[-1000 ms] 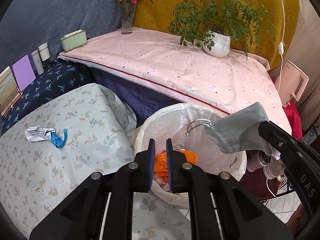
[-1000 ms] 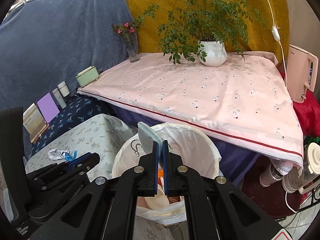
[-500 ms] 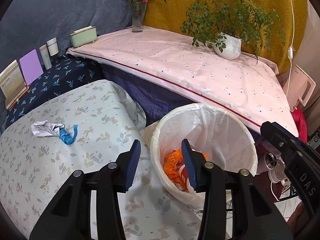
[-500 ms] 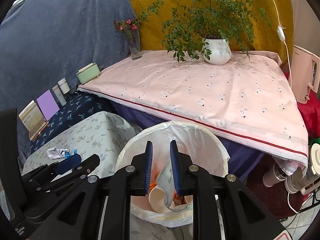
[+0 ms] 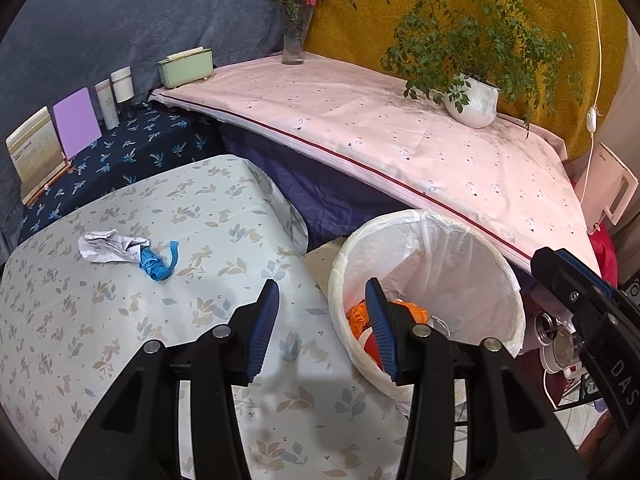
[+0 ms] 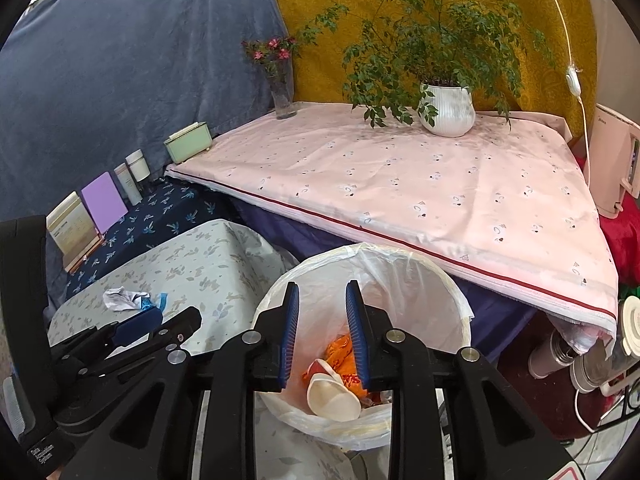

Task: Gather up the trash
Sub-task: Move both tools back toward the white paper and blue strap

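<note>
1. Both grippers have just been opening: 1 second ago each was clamped, the right on a grey cloth item above the bin; that item is now out of sight, and both views have drifted sideways.
2. Left gripper (image 5: pixel 322 308): jaws moderately apart, nothing between them, hovering over the floral table edge (image 5: pixel 120 340) beside the bin (image 5: pixel 496 280).
3. Right gripper (image 6: pixel 322 300): jaws narrowly apart, empty, directly above the bin (image 6: pixel 452 292), which holds a paper cup (image 6: pixel 332 398) and orange wrapper (image 6: pixel 344 356).
4. Remaining trash: crumpled white paper (image 5: pixel 106 246) touching a blue tape scrap (image 5: pixel 156 262), lying on the table well left of the bin.
5. Handling judgement: both pieces look light, soft and crushable. Pinch the paper across its raised crumpled middle; pinch the tape at its bunched lump, not its loose tail.
</note>
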